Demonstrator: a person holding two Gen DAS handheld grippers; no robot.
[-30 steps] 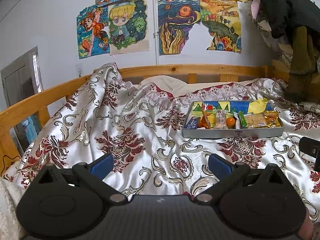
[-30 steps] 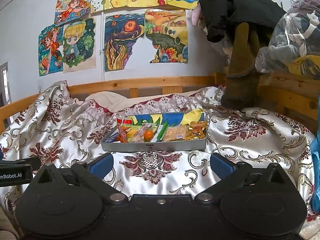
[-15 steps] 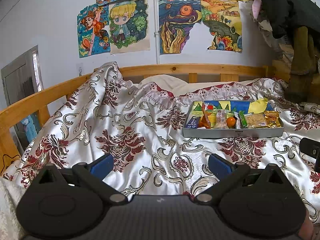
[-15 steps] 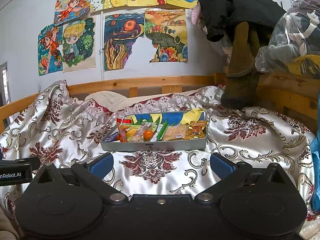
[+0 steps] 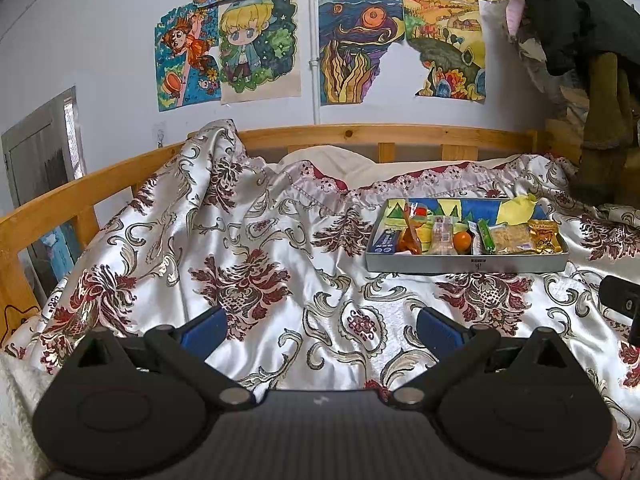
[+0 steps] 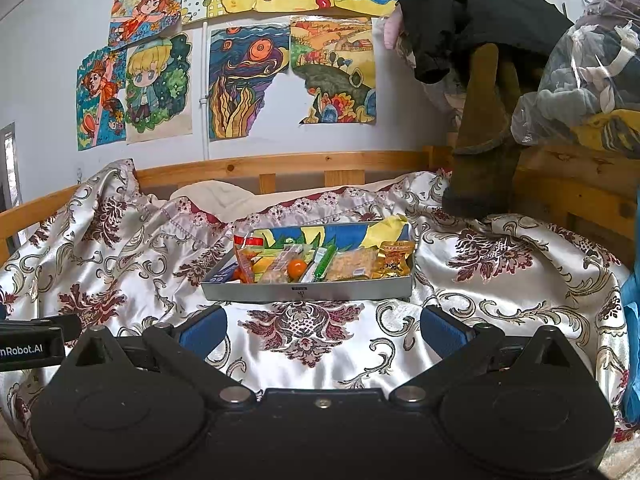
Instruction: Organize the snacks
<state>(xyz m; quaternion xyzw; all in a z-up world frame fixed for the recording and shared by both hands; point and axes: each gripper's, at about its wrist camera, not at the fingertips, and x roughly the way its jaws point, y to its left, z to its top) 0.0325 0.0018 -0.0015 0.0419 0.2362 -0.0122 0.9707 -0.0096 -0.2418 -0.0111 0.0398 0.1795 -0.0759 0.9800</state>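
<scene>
Nothing moved since earlier: my left tongs point(image 5: 322, 326) and right tongs point(image 6: 323, 325) both spread wide, empty, over bedspread point(image 5: 248, 248); snack tray point(image 6: 308, 291) ahead.

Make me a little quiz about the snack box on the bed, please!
1. True or false: the small round orange fruit lies inside the shallow grey metal tray.
2. Which packet sits at the tray's right end? A) shiny gold wrapper B) long green wrapper
3. Fill in: the left gripper and the right gripper both have their jaws ____.

Key: 1 true; 2 A; 3 open, holding nothing, over the floral satin bedspread.
</scene>
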